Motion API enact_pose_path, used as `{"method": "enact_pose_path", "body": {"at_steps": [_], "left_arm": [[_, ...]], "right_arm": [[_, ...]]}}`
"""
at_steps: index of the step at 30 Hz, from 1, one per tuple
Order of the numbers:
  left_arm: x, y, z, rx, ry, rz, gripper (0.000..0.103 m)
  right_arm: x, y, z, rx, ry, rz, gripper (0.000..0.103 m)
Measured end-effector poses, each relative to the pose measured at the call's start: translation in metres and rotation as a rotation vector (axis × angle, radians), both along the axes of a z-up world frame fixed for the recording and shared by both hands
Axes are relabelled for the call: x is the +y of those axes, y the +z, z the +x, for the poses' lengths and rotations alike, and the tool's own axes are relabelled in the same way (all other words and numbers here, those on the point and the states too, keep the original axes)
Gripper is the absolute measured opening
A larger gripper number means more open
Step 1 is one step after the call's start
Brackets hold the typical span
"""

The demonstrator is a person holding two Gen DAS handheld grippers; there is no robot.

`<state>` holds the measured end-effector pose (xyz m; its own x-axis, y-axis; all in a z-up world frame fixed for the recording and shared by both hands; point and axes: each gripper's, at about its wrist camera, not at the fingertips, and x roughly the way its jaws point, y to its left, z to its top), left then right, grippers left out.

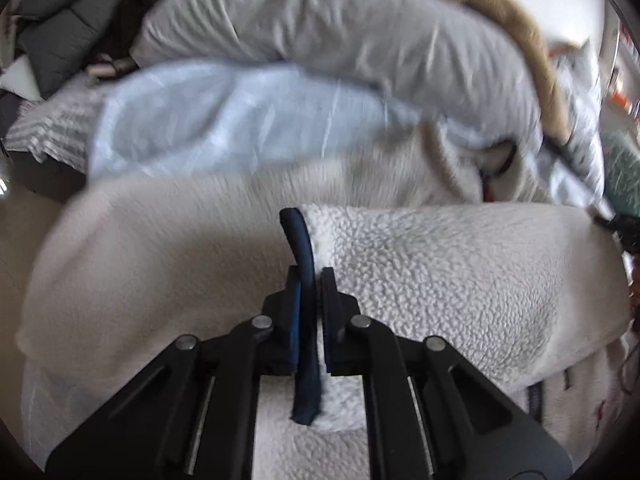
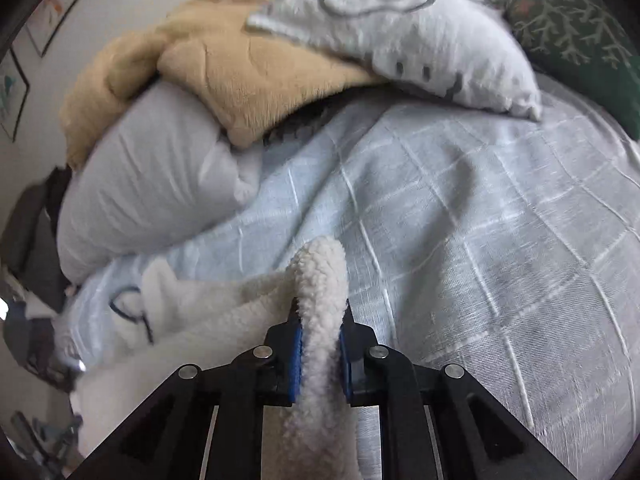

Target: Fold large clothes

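— While my left gripper [image 1: 310,280] points down at the bed, what sits between its fingers?

— A dark navy trim strip [image 1: 305,320] that edges the cream sherpa fleece garment [image 1: 440,280]. My left fingers are clamped tight on that strip, with the fleece spread flat beneath them, smoother side to the left, curly pile to the right.

— And where does the garment lie?

— On the pale blue checked bedspread [image 2: 460,208], near the edge of the bed closest to me. Beyond it a grey pillow [image 1: 340,28] is bunched up, with a tan plush blanket [image 2: 240,76] draped over it.

— Now your right gripper [image 2: 320,316]?

— It pinches a rolled fold of the same cream fleece [image 2: 320,280]; the blue pads [image 2: 295,356] press into the pile on both sides. The fold arches up past my fingertips and trails off to the left.

— What lies farther right?

— A white pillow with grey line drawing [image 2: 400,36], and a dark green cushion with a pale coral pattern [image 2: 572,36] at the far corner.
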<state>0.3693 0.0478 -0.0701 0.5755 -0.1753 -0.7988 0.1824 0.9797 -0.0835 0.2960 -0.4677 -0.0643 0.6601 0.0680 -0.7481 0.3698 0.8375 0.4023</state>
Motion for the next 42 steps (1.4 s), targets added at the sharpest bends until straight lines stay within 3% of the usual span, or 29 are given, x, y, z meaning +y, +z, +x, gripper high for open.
{"method": "enact_pose_path", "body": {"at_steps": [2,4,6,7,12,14,19,22,24,28,30,32,35,42], "left_arm": [[-0.006,-0.017,0.006,0.07,-0.02,0.077,0.02],[-0.007,-0.01,-0.001,0.016,-0.021,0.11,0.03],[-0.007,0.004,-0.01,-0.027,-0.01,0.12,0.061],[-0.006,0.011,-0.014,-0.052,-0.008,0.112,0.063],[-0.019,0.031,-0.031,-0.085,-0.078,0.073,0.064],[-0.028,0.029,-0.036,-0.075,-0.112,0.052,0.064],[-0.044,0.005,-0.044,-0.034,-0.18,-0.002,0.064],[-0.041,-0.029,-0.045,0.023,-0.196,0.027,0.066],[-0.039,-0.029,-0.048,0.007,-0.199,0.026,0.066],[-0.041,-0.007,-0.049,0.068,-0.153,0.083,0.067],[-0.032,0.006,-0.054,0.079,-0.117,0.103,0.077],[-0.011,0.019,-0.058,0.107,-0.054,0.099,0.081],[0.033,0.033,-0.062,0.167,0.045,0.037,0.081],[0.139,0.044,-0.077,0.173,0.242,-0.042,0.082]], "right_arm": [[0.007,-0.002,0.002,0.065,0.013,-0.062,0.029],[0.014,0.008,-0.01,0.103,-0.014,-0.178,0.038],[0.02,0.022,-0.031,0.119,-0.018,-0.246,0.041],[0.023,0.028,-0.044,0.117,-0.009,-0.265,0.042],[0.054,0.035,-0.109,0.188,0.068,-0.414,0.046],[0.066,0.029,-0.13,0.189,0.126,-0.424,0.046],[0.092,0.011,-0.128,0.127,0.228,-0.375,0.046],[0.092,-0.025,-0.12,0.209,0.224,-0.372,0.045],[0.096,-0.04,-0.116,0.255,0.206,-0.4,0.045],[0.125,-0.025,-0.105,0.349,0.187,-0.537,0.047],[0.131,-0.009,-0.107,0.339,0.181,-0.506,0.049],[0.135,0.006,-0.113,0.318,0.176,-0.42,0.058],[0.146,0.022,-0.125,0.321,0.163,-0.376,0.064],[0.177,0.04,-0.148,0.265,0.187,-0.325,0.074]]}}
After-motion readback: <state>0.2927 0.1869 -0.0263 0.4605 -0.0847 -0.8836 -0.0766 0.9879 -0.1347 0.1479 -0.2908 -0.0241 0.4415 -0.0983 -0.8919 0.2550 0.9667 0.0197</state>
